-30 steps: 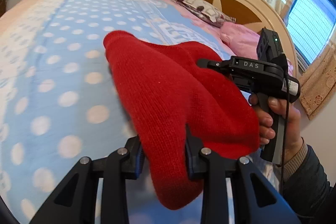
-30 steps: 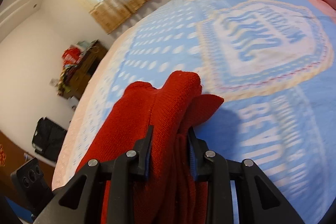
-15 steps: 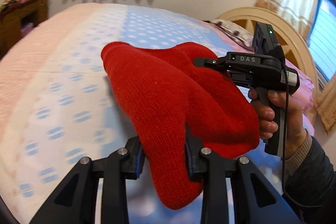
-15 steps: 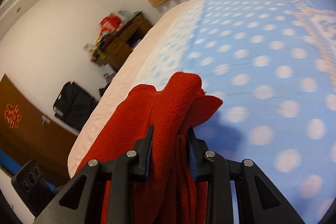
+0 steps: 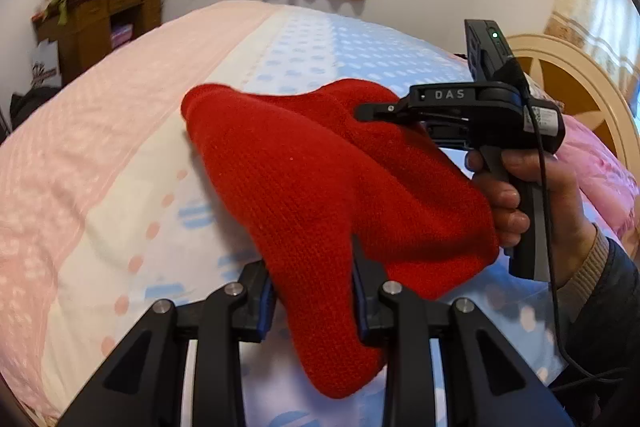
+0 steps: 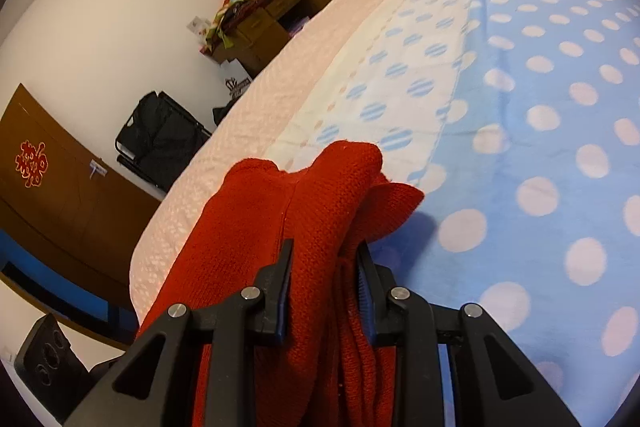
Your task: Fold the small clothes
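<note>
A red knitted garment (image 5: pixel 320 187) hangs bunched above the bed, held between both grippers. My left gripper (image 5: pixel 312 279) is shut on its near edge. My right gripper (image 6: pixel 324 267) is shut on the other edge, with red folds (image 6: pixel 304 223) sticking out past its fingers. In the left wrist view the right gripper (image 5: pixel 372 113) shows from the side, hand-held, its fingers buried in the garment's far right part. The garment's lower tip (image 5: pixel 340 375) droops below my left fingers.
The bed (image 5: pixel 100 167) has a blue dotted blanket (image 6: pixel 540 107) and a pink and white cover (image 6: pixel 280 99). A cluttered wooden cabinet (image 5: pixel 100 23) stands by the wall. A cream headboard (image 5: pixel 576 83) stands at right. A black bag (image 6: pixel 160 139) lies on the floor.
Both grippers have swung left together with the garment, from over the blue centre of the bed toward its pink edge. Their hold on the garment is unchanged.
</note>
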{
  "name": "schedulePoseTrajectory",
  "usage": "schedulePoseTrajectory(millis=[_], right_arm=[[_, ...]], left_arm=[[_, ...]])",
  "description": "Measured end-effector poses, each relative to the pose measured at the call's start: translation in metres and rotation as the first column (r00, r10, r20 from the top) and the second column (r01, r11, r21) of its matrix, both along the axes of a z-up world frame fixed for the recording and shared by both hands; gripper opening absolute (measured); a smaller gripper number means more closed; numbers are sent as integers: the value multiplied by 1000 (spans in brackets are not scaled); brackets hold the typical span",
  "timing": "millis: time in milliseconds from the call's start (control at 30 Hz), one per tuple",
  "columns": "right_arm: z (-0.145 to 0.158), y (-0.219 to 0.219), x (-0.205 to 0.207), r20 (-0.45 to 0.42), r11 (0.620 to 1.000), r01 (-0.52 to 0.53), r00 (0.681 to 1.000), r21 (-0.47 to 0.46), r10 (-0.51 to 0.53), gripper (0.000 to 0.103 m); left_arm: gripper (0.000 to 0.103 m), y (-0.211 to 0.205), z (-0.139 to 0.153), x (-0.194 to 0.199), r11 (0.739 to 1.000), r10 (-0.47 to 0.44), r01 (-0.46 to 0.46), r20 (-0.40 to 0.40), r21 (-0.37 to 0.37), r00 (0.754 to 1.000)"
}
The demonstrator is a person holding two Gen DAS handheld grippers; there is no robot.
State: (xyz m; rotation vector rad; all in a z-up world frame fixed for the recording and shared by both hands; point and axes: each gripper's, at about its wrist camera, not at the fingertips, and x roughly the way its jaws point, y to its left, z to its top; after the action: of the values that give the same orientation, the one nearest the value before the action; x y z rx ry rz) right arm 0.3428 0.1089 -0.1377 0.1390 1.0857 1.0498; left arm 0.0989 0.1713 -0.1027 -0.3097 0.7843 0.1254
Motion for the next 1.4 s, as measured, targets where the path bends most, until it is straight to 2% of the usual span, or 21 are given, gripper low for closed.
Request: schedulePoseTrajectory(millis=[167,267,300,367,467,567,633,700,767,800,900,967,1033,1200,1400], right_arm=[[-16,-2,5,-35,999,22,999,-33,-23,29],[-17,-8,4,-9,997,55,998,-54,-56,38],[-13,-12,2,7,996,72,997,-57,-72,43],[0,-20,-3,54,994,99,994,-51,-96,43],[31,-33,-21,165,992,126,979,-3,-123,48],[57,-40,-51,210,995,65,975,70,-78,51],[62,-39,-75,232,997,-3,973,79,-15,52],[56,-34,-92,235,998,-37,972,52,24,52],[42,-32,-104,229,999,-48,972,-2,47,52],[34,-30,-110,236,999,-44,970,-33,50,52],[22,-34,-118,250,998,-24,967,-64,39,52],[20,-39,-121,252,997,-16,967,-71,33,52],[20,-41,-123,283,995,-4,959,-98,32,52],[12,-49,-116,266,994,37,964,-99,-9,52],[6,-52,-119,284,991,63,958,-118,-27,52]], left_arm=[[33,-1,-19,1,999,38,-38,-11,-16,999],[36,-3,-24,3,998,64,-64,2,-5,998],[37,-6,-24,4,998,66,-66,3,5,998],[45,-4,-21,-1,997,75,-75,8,15,997],[45,0,-13,-8,996,89,-89,15,-5,996],[46,6,-2,-15,995,100,-98,45,-29,994],[47,10,7,-20,993,112,-110,80,-30,990],[48,13,16,-21,993,117,-118,124,-4,985],[60,16,20,-21,990,132,-138,148,31,980],[62,18,20,-19,988,138,-147,154,47,978],[63,23,4,-11,980,159,-170,110,103,981],[65,26,-14,-6,980,157,-164,61,114,986],[65,27,-25,-7,982,157,-161,45,98,987],[66,18,-23,-14,980,145,-152,58,127,988],[71,9,-24,-18,984,128,-133,49,120,991]])
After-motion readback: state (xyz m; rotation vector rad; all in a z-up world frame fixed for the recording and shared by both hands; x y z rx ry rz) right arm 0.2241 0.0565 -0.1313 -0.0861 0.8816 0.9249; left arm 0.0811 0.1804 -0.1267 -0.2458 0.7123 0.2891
